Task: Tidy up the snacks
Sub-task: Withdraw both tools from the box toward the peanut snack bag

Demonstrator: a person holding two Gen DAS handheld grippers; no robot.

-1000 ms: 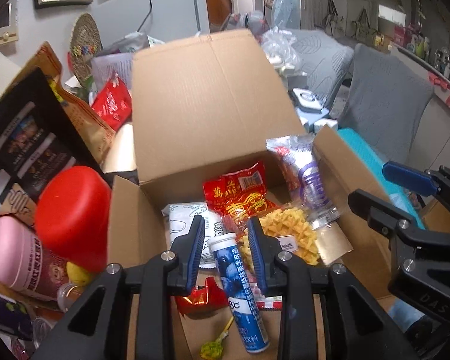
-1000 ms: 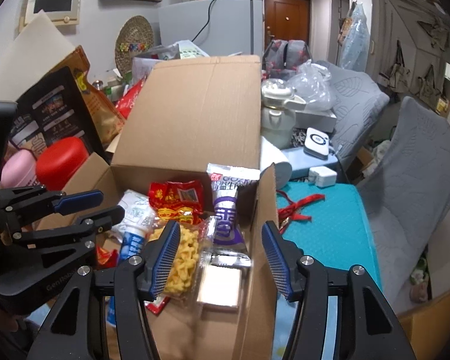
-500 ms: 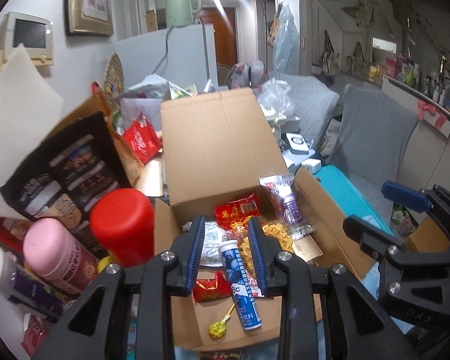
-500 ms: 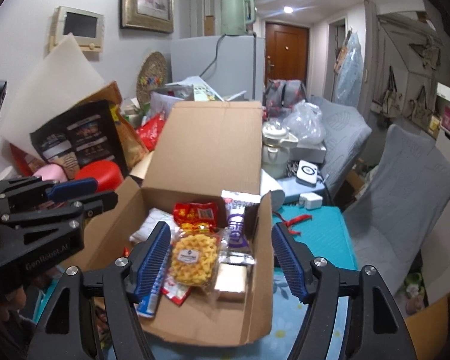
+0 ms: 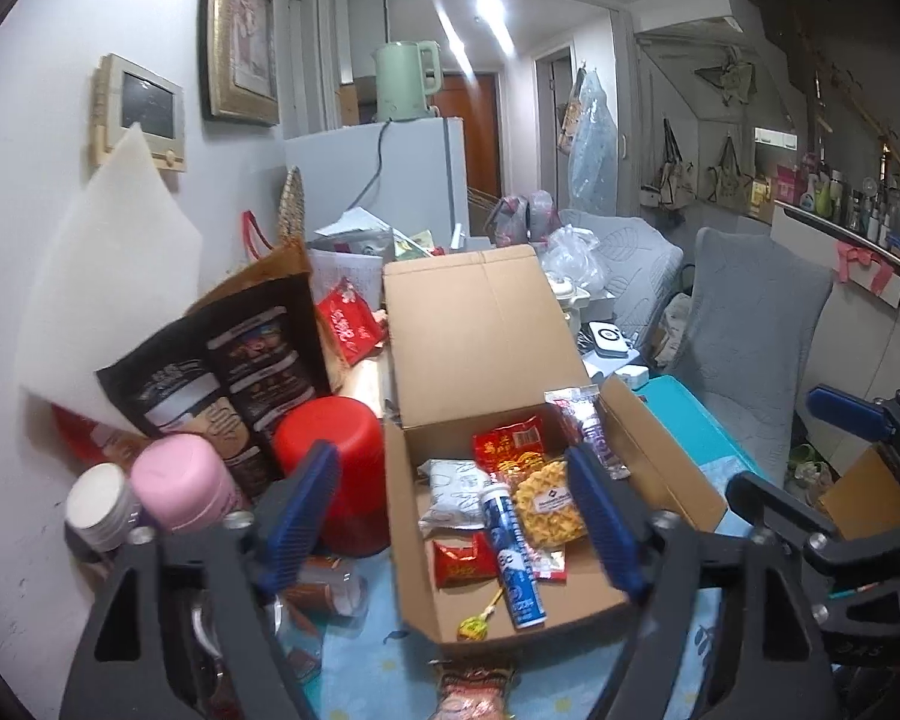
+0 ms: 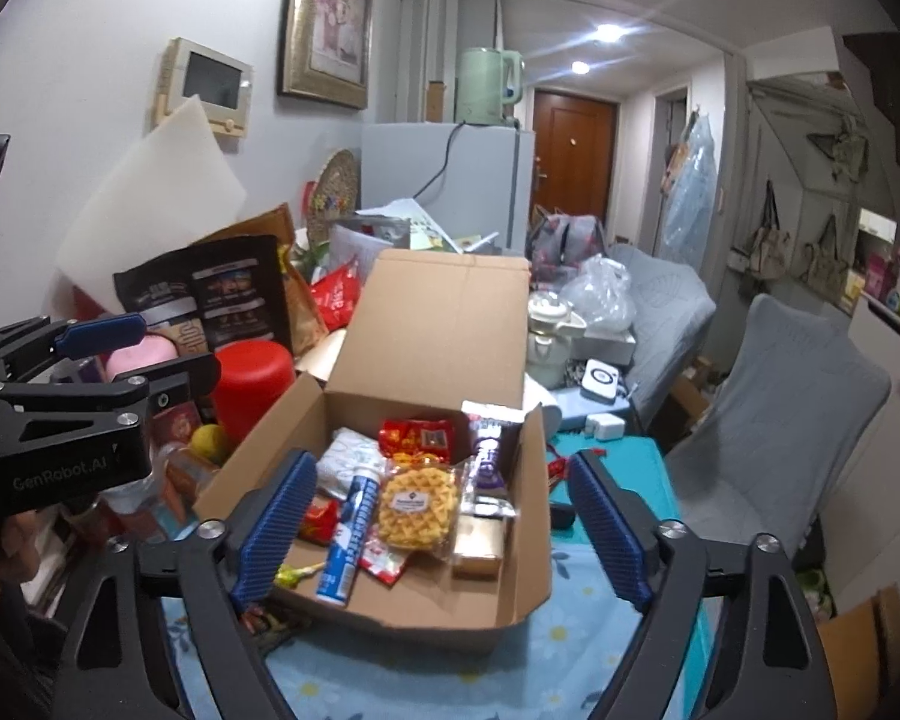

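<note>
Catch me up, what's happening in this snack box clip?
A person holds two claws above an open cardboard box of snacks. Both the left claw and the right claw are open and empty, clear of the box. Inside lie a blue tube, a waffle snack bag, a red packet, a purple packet and a lollipop. More items, including a red canister, sit outside to the left.
</note>
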